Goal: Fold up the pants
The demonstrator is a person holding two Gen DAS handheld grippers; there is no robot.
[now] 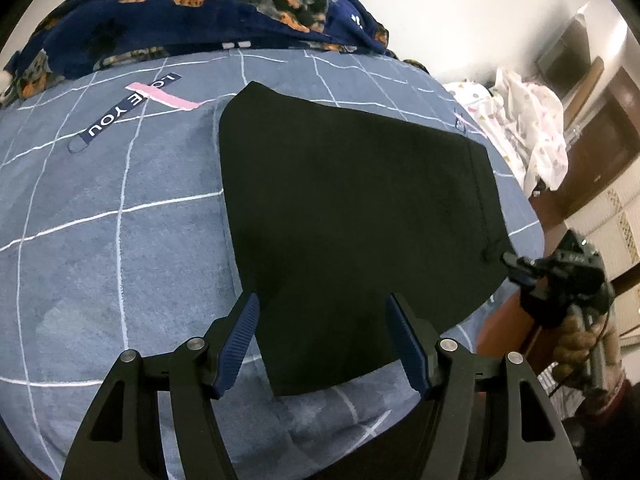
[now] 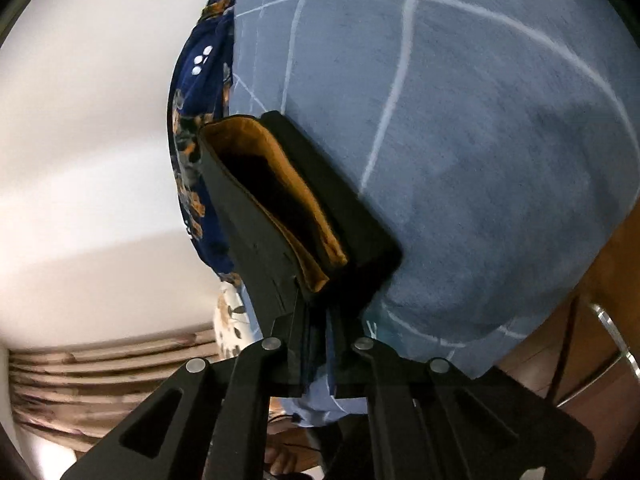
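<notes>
Pants (image 1: 352,208) on bed (image 1: 120,240), blanket (image 1: 180,12) behind

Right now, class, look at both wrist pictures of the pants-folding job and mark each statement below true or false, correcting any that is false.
1. The black pants lie on a grey-blue checked bedsheet. True.
2. The left gripper is shut on the pants. False: its jaws stand open above the near edge of the fabric and grip nothing.
3. The right gripper is shut on the edge of the pants. True.
4. The pants' lining is white. False: it is orange-brown.
5. A dark blue blanket with a dog print is bunched at the far side of the bed. True.
6. The strip reading LOVE YOU rests on the pants. False: it lies on the sheet, to their left.
</notes>
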